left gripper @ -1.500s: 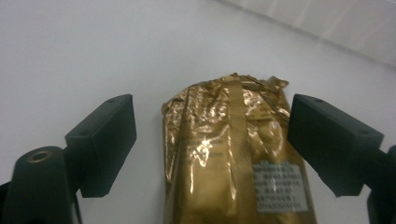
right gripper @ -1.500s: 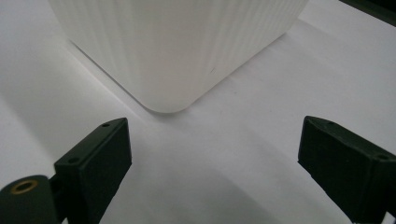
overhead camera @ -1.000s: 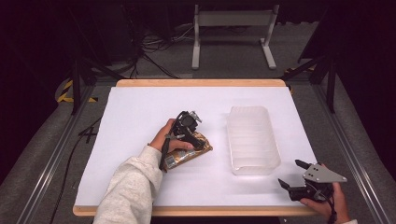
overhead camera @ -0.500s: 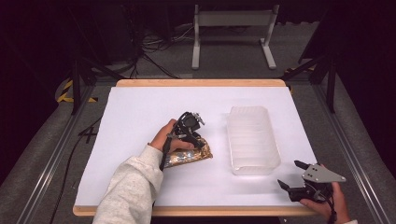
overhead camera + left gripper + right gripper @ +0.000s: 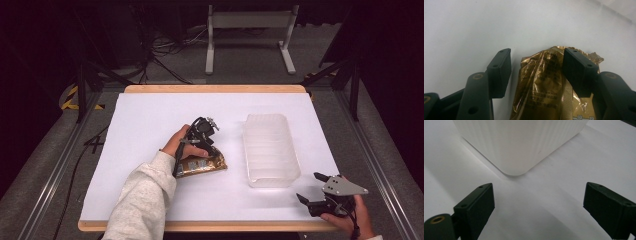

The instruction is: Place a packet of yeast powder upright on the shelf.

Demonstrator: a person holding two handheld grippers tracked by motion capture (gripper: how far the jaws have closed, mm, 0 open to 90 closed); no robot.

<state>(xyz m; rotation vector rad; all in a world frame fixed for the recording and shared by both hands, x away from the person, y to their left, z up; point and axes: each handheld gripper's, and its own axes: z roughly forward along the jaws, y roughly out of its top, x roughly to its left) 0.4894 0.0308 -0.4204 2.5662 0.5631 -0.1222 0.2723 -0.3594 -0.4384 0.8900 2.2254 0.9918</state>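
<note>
A crinkled gold foil packet (image 5: 202,165) lies flat on the white table (image 5: 150,125), left of centre. My left gripper (image 5: 200,152) points down at it, held by a hand in a grey sleeve. In the left gripper view the packet (image 5: 541,85) sits between the jaws. The left gripper (image 5: 537,55) has just been opening: one jaw stands clear of the foil, the other lies at its edge. My right gripper (image 5: 311,187) rests open near the front right corner, with nothing between its jaws (image 5: 539,187).
A translucent ribbed plastic container (image 5: 270,150) stands right of the packet; its near corner (image 5: 519,142) is just ahead of my right gripper. The table's wooden front edge (image 5: 225,226) runs close below both hands.
The left hand has shifted slightly over the gold packet, which stays on the table. The right gripper has not moved.
</note>
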